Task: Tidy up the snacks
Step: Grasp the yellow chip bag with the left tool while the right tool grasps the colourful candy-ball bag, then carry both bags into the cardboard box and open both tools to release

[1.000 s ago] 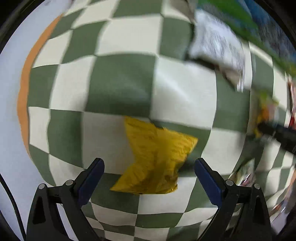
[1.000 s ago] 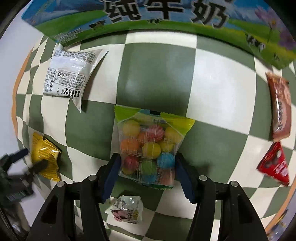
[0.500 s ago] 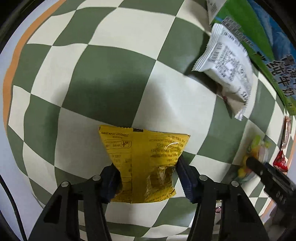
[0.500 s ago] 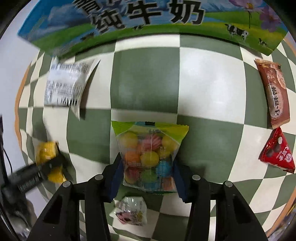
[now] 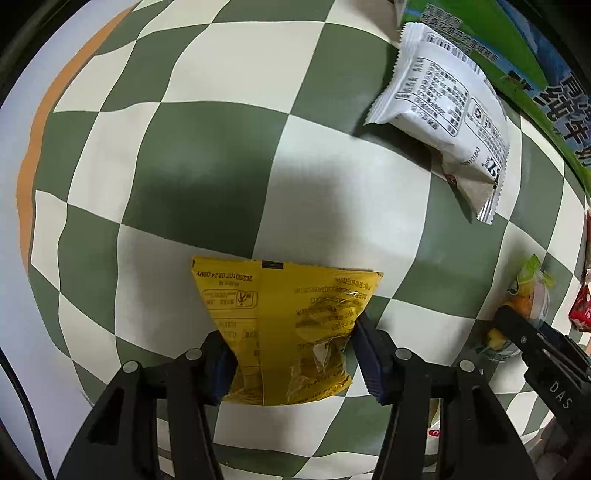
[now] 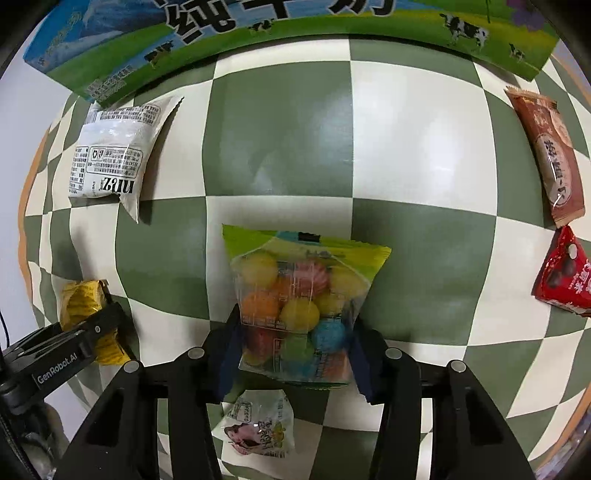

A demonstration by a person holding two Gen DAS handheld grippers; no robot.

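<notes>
My left gripper (image 5: 293,356) is shut on a yellow snack packet (image 5: 288,325), held above the green-and-white checkered cloth (image 5: 207,166). My right gripper (image 6: 293,356) is shut on a clear bag of coloured candy balls (image 6: 299,306), also held above the cloth. In the right wrist view the left gripper (image 6: 88,332) with the yellow packet (image 6: 79,299) shows at the left. In the left wrist view the right gripper's finger (image 5: 539,347) and the candy bag (image 5: 532,295) show at the right edge.
A white packet (image 5: 443,99) lies near a green-and-blue milk carton box (image 6: 295,26) at the back. A brown packet (image 6: 550,155) and a red triangular packet (image 6: 569,277) lie at the right. A small clear packet (image 6: 258,424) lies below the right gripper.
My left gripper closed onto the yellow packet and lifted it. My right gripper kept its hold on the candy bag and rose slightly.
</notes>
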